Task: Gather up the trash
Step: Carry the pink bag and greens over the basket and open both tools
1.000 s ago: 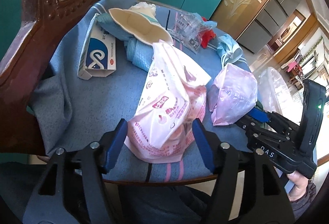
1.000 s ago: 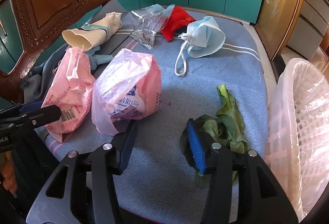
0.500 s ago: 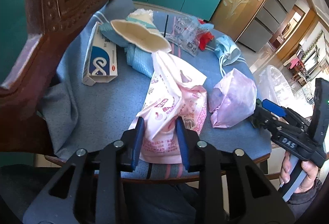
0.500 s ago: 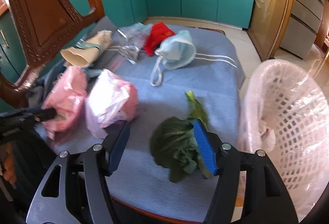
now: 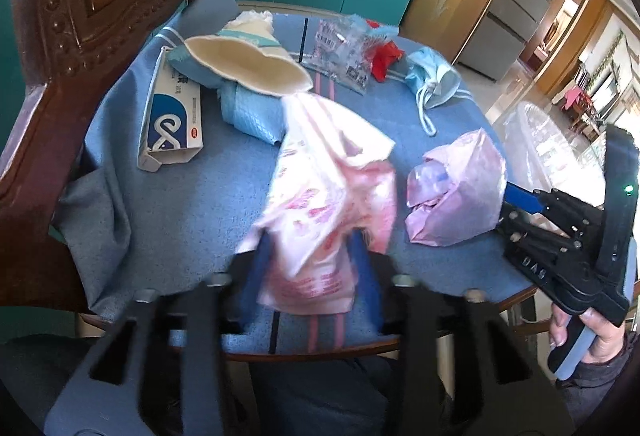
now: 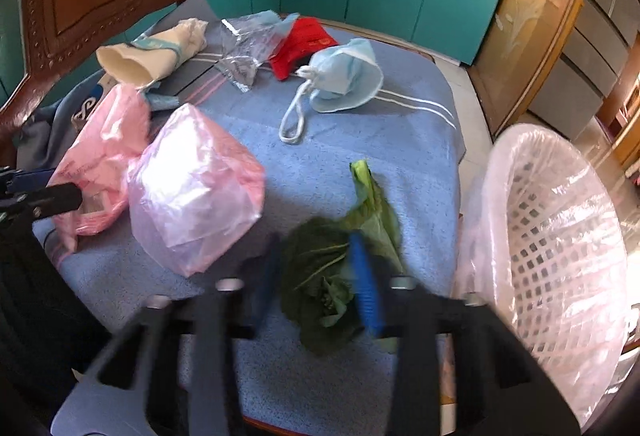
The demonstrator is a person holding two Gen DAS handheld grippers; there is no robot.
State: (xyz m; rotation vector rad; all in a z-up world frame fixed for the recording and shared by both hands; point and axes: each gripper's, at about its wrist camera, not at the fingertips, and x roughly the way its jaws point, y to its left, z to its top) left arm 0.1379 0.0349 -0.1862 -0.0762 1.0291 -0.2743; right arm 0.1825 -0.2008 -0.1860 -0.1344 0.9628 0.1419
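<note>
Two pieces of trash are gripped at the near edge of the blue-clothed table point(image 6: 400, 124): the left gripper point(image 5: 308, 256) is clamped on the lower end of a crumpled pink printed plastic bag point(image 5: 328, 188), and the right gripper point(image 6: 316, 284), whose jaws have just been closing, pinches a limp dark green vegetable leaf point(image 6: 320, 276) beside the white lattice basket lined with clear plastic point(image 6: 560, 236). Both look light and floppy, the bag slippery and the leaf easily torn, so bunched middles seem safer holds than loose edges.

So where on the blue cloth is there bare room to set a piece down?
Bare blue cloth lies right of the face mask and above the green leaf, towards the lined basket. Another patch lies below the white box, left of the printed pink bag. The far end is crowded with wrappers.
</note>
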